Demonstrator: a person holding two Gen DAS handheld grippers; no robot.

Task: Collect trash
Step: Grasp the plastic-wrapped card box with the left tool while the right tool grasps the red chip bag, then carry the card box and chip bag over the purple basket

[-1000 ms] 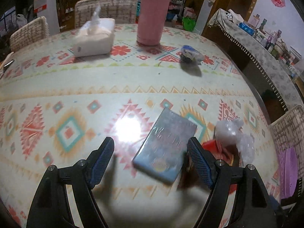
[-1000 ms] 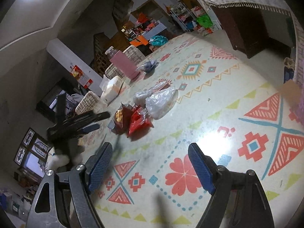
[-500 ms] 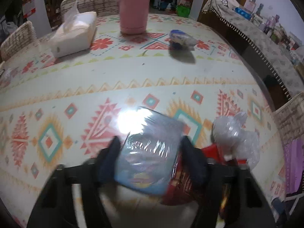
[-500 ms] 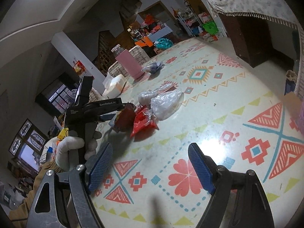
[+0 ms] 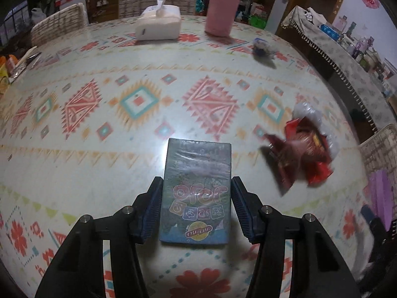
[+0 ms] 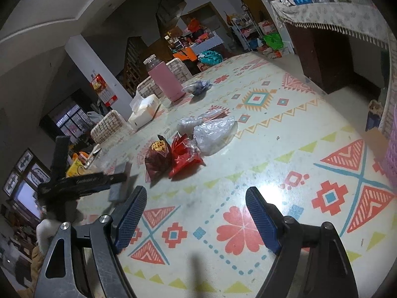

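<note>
A flat blue cellophane-wrapped box sits lengthwise between the pads of my left gripper, which is shut on its two long sides just above the patterned table. To its right lies a pile of red and dark red snack wrappers with clear plastic bags behind. The right wrist view shows the same wrappers, the clear bags and the left gripper with the box at the left. My right gripper hangs open over bare tablecloth. A crumpled blue wrapper lies farther back.
A pink bottle and a white tissue pack stand at the far side, with woven chairs behind. A purple basket is at the table's right edge. A cloth-covered sideboard runs along the right wall.
My left gripper's jaws came together on the blue box, which now points straight ahead. The wrapper pile has slid to the right in its view. The right gripper stays open and still.
</note>
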